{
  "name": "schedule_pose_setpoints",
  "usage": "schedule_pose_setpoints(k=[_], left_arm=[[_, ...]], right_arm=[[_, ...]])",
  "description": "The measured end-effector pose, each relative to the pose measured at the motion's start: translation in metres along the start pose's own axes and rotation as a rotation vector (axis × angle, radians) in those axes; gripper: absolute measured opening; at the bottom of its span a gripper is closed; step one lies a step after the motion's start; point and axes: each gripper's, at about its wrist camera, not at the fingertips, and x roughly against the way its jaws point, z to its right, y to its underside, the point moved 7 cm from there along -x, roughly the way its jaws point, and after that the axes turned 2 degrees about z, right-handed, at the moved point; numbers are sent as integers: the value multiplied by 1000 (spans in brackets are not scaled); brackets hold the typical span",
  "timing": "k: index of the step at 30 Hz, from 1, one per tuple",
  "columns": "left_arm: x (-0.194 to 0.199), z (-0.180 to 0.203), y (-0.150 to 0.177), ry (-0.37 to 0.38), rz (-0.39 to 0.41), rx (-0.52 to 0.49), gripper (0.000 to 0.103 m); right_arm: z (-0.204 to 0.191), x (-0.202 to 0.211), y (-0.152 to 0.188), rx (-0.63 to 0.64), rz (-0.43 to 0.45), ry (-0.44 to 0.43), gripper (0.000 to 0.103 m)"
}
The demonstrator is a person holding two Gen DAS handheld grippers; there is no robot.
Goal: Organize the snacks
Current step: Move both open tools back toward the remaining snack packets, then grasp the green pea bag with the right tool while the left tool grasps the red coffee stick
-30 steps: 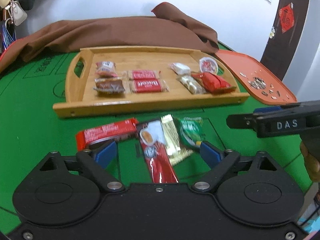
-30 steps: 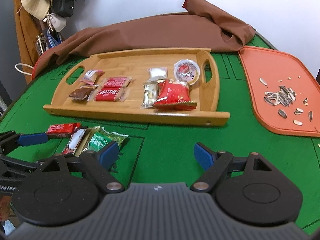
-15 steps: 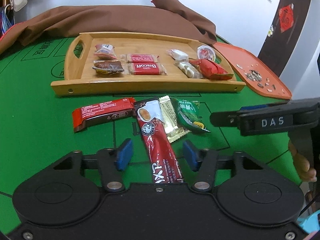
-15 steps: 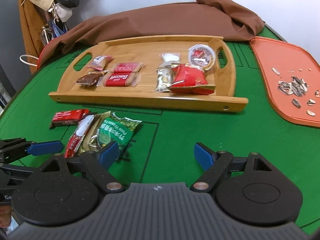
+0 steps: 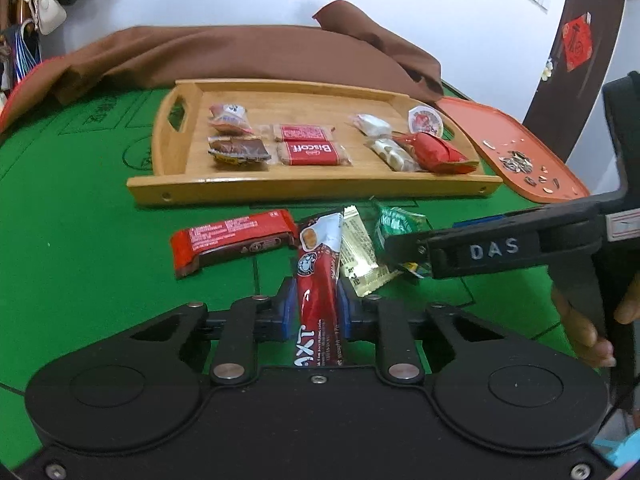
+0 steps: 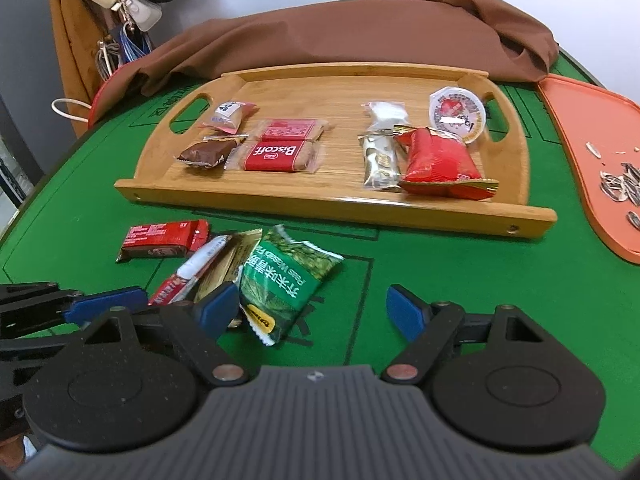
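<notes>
On the green table in front of the wooden tray (image 5: pixel 312 189) lies a small heap: a red chocolate bar (image 5: pixel 232 236), a long red coffee stick (image 5: pixel 318 268), a gold sachet (image 5: pixel 356 248) and a green pea packet (image 6: pixel 286 280). My left gripper (image 5: pixel 316 306) is closing its jaws on the near end of the coffee stick, and both blue pads press its sides. My right gripper (image 6: pixel 312 310) stands open low over the green packet, whose near corner lies between the fingers. The left pad is at the packet's left edge.
The tray (image 6: pixel 320 204) holds several wrapped snacks in two groups, left and right. An orange tray (image 5: pixel 520 148) with sunflower seeds sits to the right. A brown cloth (image 5: pixel 240 56) is heaped behind. A person's hand (image 5: pixel 584 320) holds the right gripper's handle.
My left gripper's jaws went from wide apart to pressing on the red coffee stick. My right gripper slid left and lower, to the green packet, still open.
</notes>
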Motion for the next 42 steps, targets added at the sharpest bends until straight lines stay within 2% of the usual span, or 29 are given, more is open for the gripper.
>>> schedule_pose_setpoints(k=[4,6,12,15,18,26,30,34,35,36,37,42], left_arm=[[-1,1,2,-8,2,-9,24],[-7,3,5,-8,-20,-10,23],[-10,6,4,-10,-6,-18,24],[-7,2,5,4,-9,5,19],[-6,0,5,8,-11,9,18],[-3,-2,2,-19,5,-4,16],[-9,-1,4,-13,-5,6,20],[-11,3,4,-26,2,-31,23],[-12,4,4,-30,3,-37,24],[-12,5,4,-37,2,-40,24],[-12,6,4,-45,-1,-43,23],[-13,7,-1,-41,-26,-5,17]], right_arm=[[-1,-5,-3,-11,7,6,85],[-4,-7,-5,-11,6,7,84],[-12,-17,-12,9,14,21,83],[-15,-17,-12,17,16,21,79],[-13,-13,-9,24,13,10,73],[-4,2,2,44,12,14,68],[-1,7,6,56,22,22,73],[-2,6,14,115,39,43,74],[-3,7,15,124,41,50,73],[-4,7,16,130,40,53,63],[-6,8,17,134,39,50,60],[-10,12,16,141,35,32,56]])
